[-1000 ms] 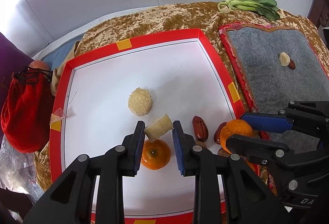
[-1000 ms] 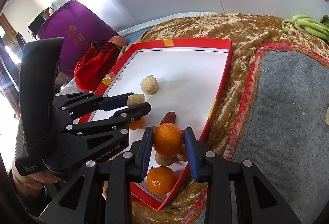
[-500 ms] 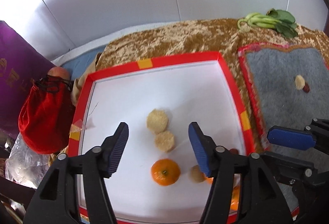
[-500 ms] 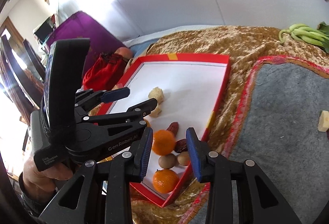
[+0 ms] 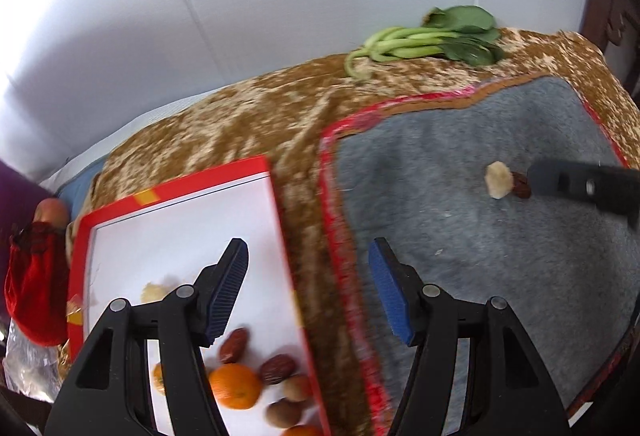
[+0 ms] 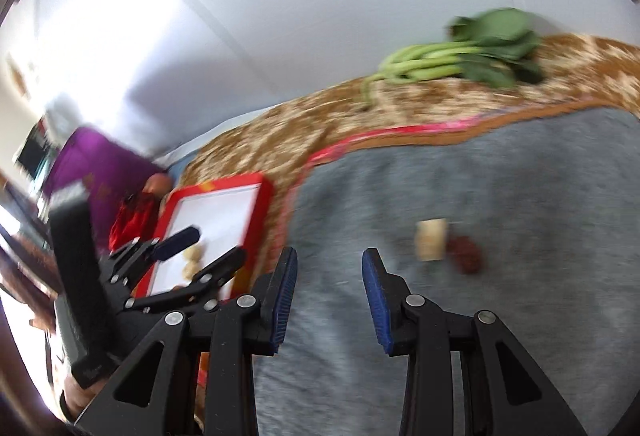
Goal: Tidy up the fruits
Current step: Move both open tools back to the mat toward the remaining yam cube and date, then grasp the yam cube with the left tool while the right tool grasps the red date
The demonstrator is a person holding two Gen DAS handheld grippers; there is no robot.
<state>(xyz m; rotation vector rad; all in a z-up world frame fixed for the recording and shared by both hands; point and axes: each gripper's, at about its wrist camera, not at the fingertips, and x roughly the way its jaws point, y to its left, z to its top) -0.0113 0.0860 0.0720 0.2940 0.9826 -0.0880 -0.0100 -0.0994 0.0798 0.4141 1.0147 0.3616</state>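
Fruit still to be sorted, a pale chunk (image 6: 431, 238) touching a dark date (image 6: 464, 252) on the grey mat (image 6: 540, 195), lies just ahead-right of the spread, empty right gripper (image 6: 329, 300), nearer than the equally spread left gripper (image 5: 310, 290).

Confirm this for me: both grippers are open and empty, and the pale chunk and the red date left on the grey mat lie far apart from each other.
Not quite. The right wrist view shows the pale chunk and the red date side by side on the grey mat, not far apart. The rest holds: the left gripper and right gripper are open and empty.
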